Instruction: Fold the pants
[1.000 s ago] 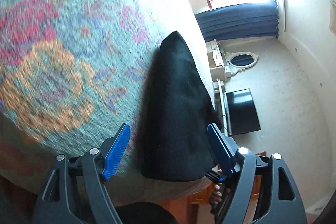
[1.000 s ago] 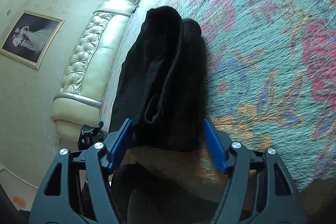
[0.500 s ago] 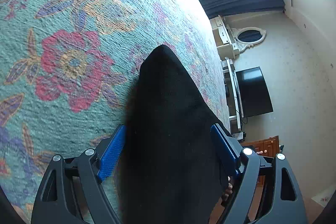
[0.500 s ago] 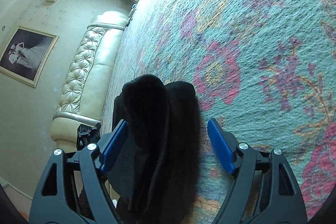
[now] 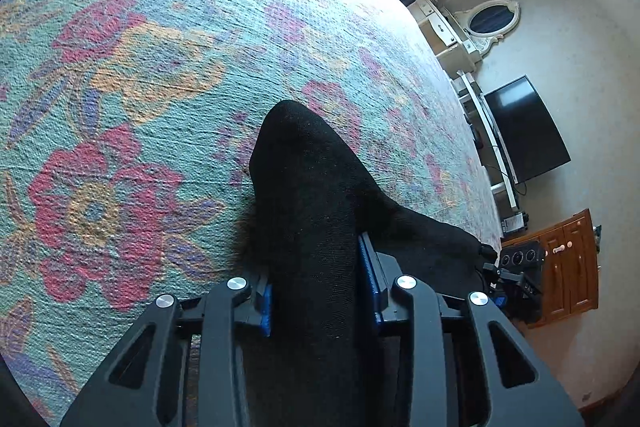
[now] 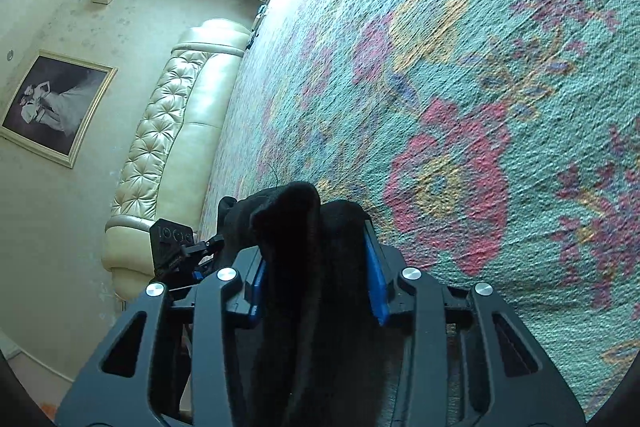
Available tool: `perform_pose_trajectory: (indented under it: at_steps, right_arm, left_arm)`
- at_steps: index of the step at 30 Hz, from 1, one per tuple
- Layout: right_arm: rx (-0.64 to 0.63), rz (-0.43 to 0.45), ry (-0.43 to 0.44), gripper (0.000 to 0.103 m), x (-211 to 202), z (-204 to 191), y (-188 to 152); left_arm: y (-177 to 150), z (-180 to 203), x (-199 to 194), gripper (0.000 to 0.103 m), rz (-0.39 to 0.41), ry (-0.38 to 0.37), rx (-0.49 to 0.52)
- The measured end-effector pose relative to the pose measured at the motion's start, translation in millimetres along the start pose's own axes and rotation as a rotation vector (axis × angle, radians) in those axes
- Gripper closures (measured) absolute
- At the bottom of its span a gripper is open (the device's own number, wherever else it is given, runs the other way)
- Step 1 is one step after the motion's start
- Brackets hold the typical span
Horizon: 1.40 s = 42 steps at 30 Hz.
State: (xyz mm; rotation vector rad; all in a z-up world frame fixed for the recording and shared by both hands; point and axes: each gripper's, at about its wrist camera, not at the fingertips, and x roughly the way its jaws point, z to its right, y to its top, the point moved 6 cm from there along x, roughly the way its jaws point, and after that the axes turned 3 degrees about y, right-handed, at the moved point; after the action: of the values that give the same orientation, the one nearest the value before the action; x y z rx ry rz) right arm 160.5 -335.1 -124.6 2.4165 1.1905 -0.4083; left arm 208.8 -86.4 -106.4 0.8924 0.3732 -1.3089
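- Left gripper (image 5: 318,291): I have just been closing its jaws, and the blue pads now pinch a bunched edge of the black pants (image 5: 308,195).
- Right gripper (image 6: 316,287): its jaws have likewise just been closing; the pads clamp a thick, layered bundle of the same pants.
- Location: the pants lie at the near edge of the floral bedspread (image 5: 132,99), one end in each gripper; in the left view a further part trails off to the right.
- Done, by my judgement: both ends are secured. The layers in the right view suggest the pants are already doubled lengthwise.
- Left: no cross fold is visible yet. I judge that lifting, folding over and flattening remain.
- Not determinable: how much cloth hangs below the bed edge.
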Motion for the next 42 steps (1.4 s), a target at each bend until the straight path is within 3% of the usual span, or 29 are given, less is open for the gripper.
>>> perform_pose_trajectory:
  at_steps: [11,20,30,42]
  right_arm:
    - [-0.037,0.046,-0.037,0.069,13,-22,2]
    - [-0.041,0.045,-0.015,0.069,53,-37,15]
    - [-0.057,0.025,-0.008,0.069,105,-56,46]
    - [-0.054,0.02,-0.001,0.069,133,-57,65]
  left_arm:
    - [12,16,-5,0.079,0.06,0.136,0.132]
    - [33,-11,-22,0.079,0.102,0.2,0.129]
    - [65,-42,-30,0.079,0.135,0.227,0.087]
    - [81,-57,-26,0.079,0.152,0.218,0.055]
